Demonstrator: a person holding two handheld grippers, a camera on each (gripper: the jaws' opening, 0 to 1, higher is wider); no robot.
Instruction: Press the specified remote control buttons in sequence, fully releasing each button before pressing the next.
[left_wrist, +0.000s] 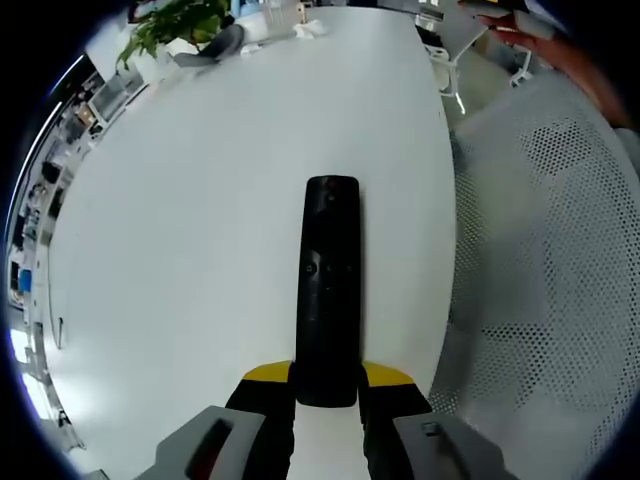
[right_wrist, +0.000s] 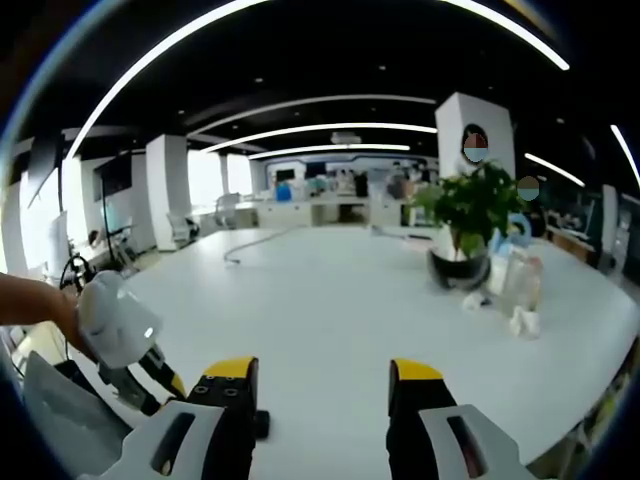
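Note:
A long black remote control (left_wrist: 330, 290) points away from me over the white table (left_wrist: 190, 230). My left gripper (left_wrist: 328, 378) is shut on the remote's near end, with the yellow-tipped jaws on either side. In the right gripper view, my right gripper (right_wrist: 325, 385) stands open above the table (right_wrist: 330, 300), nothing between its jaws. A person's hand holds the left gripper (right_wrist: 150, 372) at the left of that view, and a small dark end of the remote (right_wrist: 262, 423) shows beside the right gripper's left jaw.
A potted plant (right_wrist: 468, 215) stands far across the table with clear bottles (right_wrist: 515, 280) and crumpled tissue beside it. A white mesh chair (left_wrist: 560, 260) sits off the table's right edge. A thin cable (right_wrist: 250, 245) lies far back.

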